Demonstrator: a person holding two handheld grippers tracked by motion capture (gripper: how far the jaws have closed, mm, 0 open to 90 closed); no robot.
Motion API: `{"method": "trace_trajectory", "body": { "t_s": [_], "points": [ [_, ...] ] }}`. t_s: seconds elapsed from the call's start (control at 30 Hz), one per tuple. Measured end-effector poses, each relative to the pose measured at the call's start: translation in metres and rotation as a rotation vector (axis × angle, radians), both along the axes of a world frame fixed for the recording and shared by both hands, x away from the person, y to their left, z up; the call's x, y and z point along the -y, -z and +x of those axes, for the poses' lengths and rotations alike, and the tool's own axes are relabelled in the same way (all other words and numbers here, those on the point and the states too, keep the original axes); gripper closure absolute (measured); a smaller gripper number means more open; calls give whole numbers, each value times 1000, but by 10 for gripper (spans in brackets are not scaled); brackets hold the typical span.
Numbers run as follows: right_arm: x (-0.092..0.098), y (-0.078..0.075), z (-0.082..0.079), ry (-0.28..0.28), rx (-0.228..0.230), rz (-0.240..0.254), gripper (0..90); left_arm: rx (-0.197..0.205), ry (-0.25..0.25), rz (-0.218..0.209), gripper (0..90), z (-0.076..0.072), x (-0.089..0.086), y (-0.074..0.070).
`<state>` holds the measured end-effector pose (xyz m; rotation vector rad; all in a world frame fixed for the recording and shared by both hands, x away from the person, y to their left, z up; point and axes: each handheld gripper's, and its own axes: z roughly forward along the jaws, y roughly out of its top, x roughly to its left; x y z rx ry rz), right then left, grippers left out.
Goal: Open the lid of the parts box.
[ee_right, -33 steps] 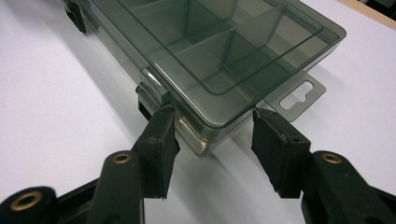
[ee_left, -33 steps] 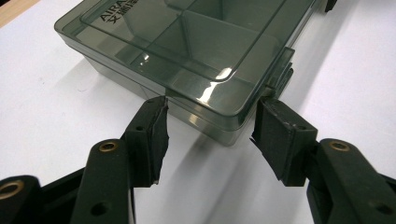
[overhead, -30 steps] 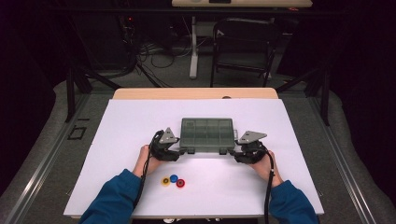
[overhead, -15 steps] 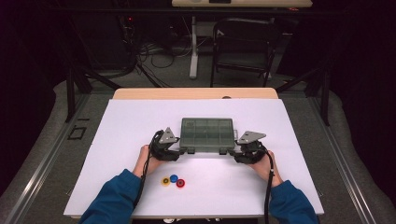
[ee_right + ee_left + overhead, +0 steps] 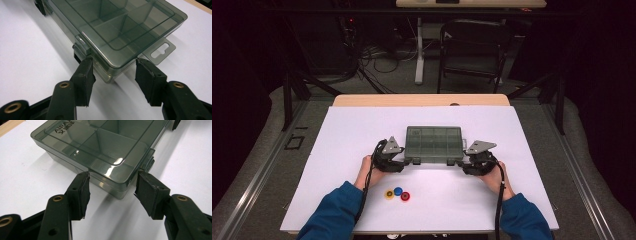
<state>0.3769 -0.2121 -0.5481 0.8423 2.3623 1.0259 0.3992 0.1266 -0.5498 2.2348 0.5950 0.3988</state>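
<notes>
Nothing is changing since a second ago: the box [image 5: 434,144] is resting closed on the bench [image 5: 337,130], and both grippers, left [image 5: 111,186] and right [image 5: 113,68], are keeping spread fingers around its near corners, not pinching yet.

Nothing visibly changed: both grippers [image 5: 404,164] [image 5: 462,166] sit, seemingly unmoved, at the box [image 5: 434,144] corners.
</notes>
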Motion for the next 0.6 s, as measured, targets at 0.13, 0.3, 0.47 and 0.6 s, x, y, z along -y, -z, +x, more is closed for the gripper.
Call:
{"method": "trace_trajectory", "body": {
  "t_s": [0.13,0.3,0.47,0.6],
  "points": [
    [2,-1,0,2,3,13,497,2,0,-1,457,0,0,0],
    [1,-1,0,4,4,6,492,2,-2,-5,458,0,0,0],
    [1,-1,-1,6,3,10,494,1,-4,-6,462,0,0,0],
    [1,-1,0,7,4,13,500,-1,-5,-18,472,0,-1,0]
  ]
}}
